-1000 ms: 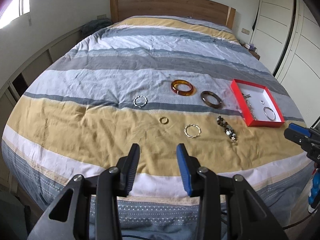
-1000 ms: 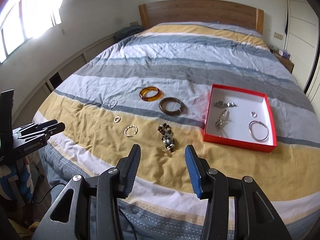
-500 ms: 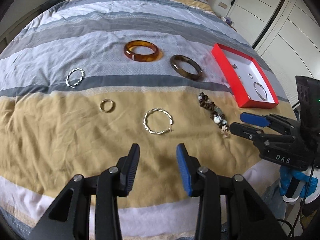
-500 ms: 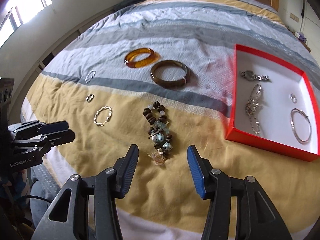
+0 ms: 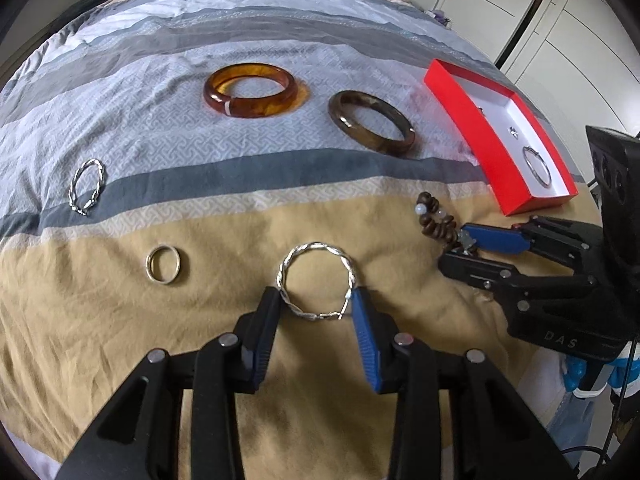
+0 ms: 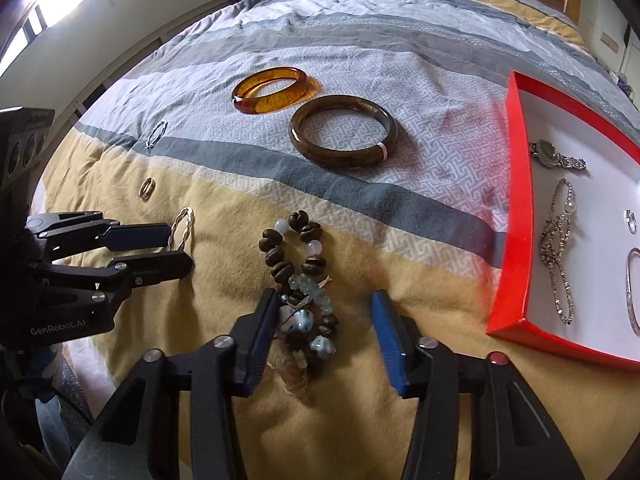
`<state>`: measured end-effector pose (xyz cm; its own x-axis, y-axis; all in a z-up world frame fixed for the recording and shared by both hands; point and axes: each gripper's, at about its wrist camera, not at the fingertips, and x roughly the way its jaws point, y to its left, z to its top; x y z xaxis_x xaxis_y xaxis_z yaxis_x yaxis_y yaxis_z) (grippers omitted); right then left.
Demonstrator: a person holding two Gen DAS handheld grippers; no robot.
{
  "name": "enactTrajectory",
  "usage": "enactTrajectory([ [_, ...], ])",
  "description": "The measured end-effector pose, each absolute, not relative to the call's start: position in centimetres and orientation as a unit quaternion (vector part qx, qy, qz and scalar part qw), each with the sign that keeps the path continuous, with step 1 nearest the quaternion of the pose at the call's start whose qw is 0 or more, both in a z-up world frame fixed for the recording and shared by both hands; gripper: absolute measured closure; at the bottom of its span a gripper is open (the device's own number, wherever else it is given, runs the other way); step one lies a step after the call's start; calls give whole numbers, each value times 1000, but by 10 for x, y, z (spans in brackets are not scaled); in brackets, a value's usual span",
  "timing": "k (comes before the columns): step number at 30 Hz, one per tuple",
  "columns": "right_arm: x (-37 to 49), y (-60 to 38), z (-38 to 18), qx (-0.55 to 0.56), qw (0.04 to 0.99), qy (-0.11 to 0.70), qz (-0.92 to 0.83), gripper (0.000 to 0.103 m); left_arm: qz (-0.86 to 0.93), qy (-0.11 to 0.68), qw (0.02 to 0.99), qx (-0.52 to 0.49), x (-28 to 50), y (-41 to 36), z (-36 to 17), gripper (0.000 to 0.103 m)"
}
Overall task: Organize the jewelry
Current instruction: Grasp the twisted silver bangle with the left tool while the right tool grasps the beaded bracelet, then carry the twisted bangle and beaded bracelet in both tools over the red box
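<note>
Two grippers: we worked low over the striped bedspread [image 5: 280,168], one at each bracelet.
Left gripper [image 5: 318,306]: we kept it spread, its fingertips on either side of the twisted silver bangle [image 5: 316,280], which lay flat on the tan band; we could not tell whether the pads touched it.
Right gripper [image 6: 324,312]: we held it wide, the near end of the beaded bracelet [image 6: 298,276] between its fingers, closer to the left finger.
Other loose pieces: we saw a gold ring [image 5: 163,264] left of the bangle, a smaller twisted silver hoop [image 5: 86,186] on the grey stripe, an amber bangle [image 5: 250,90] and a dark brown bangle [image 5: 372,122] side by side farther up.
Red box [image 6: 516,216]: we found it right of the beads, holding a watch [image 6: 554,156], a chain [image 6: 558,248], a small ring [image 6: 631,220] and a thin silver bangle [image 6: 632,292].
</note>
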<state>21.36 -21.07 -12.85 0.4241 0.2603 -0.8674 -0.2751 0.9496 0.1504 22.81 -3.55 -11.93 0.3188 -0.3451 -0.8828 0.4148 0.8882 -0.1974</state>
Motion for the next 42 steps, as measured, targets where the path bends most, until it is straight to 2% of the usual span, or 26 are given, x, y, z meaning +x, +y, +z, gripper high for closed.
enactTrajectory([
  [1, 213, -210, -128, -10, 843, 513, 161, 75, -236, 533, 812, 31, 227, -34, -119, 69],
  [4, 209, -208, -127, -13, 841, 515, 165, 81, -236, 529, 815, 27, 222, -31, -116, 69],
  [5, 206, -209, -126, -9, 841, 515, 168, 83, -240, 527, 815, 22, 219, -30, -114, 93],
  [6, 204, -210, -125, -3, 840, 515, 169, 87, -245, 525, 815, 14, 217, -28, -111, 97],
  [20, 152, -221, -79, 21, 861, 482, 158, 88, -260, 481, 837, 0, 178, -15, -62, 98],
  [27, 133, -248, -39, 21, 887, 441, 137, 88, -287, 452, 844, 14, 173, -34, -25, 98],
  [34, 140, -310, -14, 28, 906, 413, 85, 88, -345, 440, 828, 43, 188, -109, -6, 97],
  [42, 180, -397, -30, 47, 906, 421, 6, 88, -411, 450, 790, 68, 226, -226, -19, 97],
])
